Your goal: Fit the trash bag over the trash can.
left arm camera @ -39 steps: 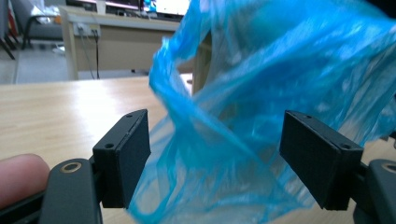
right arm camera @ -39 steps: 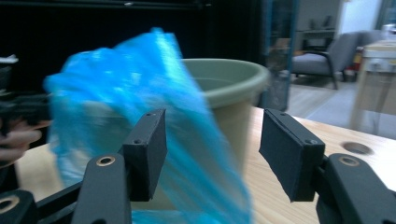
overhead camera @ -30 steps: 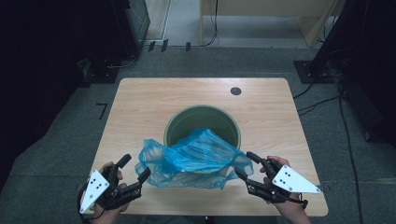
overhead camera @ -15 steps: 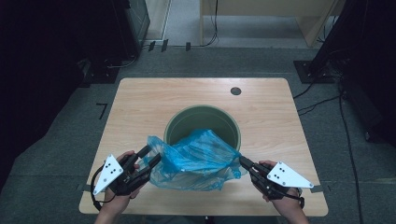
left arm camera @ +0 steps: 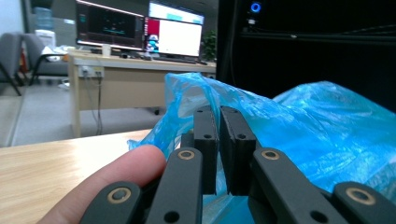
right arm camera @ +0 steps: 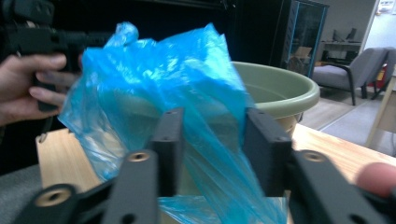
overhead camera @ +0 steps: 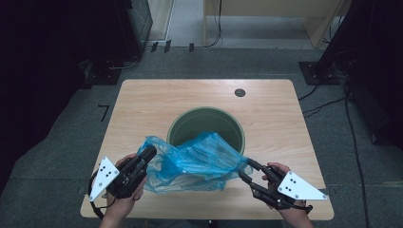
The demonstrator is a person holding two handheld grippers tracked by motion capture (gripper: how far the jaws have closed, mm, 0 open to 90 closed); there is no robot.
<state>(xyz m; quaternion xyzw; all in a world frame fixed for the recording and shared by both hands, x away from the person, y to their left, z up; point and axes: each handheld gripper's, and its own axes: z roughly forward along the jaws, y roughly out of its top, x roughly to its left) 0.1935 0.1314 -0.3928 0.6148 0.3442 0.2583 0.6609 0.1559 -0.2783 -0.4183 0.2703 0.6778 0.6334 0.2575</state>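
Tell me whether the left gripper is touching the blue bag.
Touching. The left gripper view shows the left gripper with its jaws nearly closed, pinching the blue bag's film between them; the high view agrees.

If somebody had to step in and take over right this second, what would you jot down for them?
Left gripper: jaws nearly shut on the near-left edge of the blue bag.
Right gripper: jaws open around the bag's right edge, not clamped.
Bin: green, upright, mid-table; the bag is crumpled on the table in front of it, leaning on its near rim.
Done: left side gripped.
Left: probably close the right jaws on the bag, spread its mouth, and fit it over the bin's rim.
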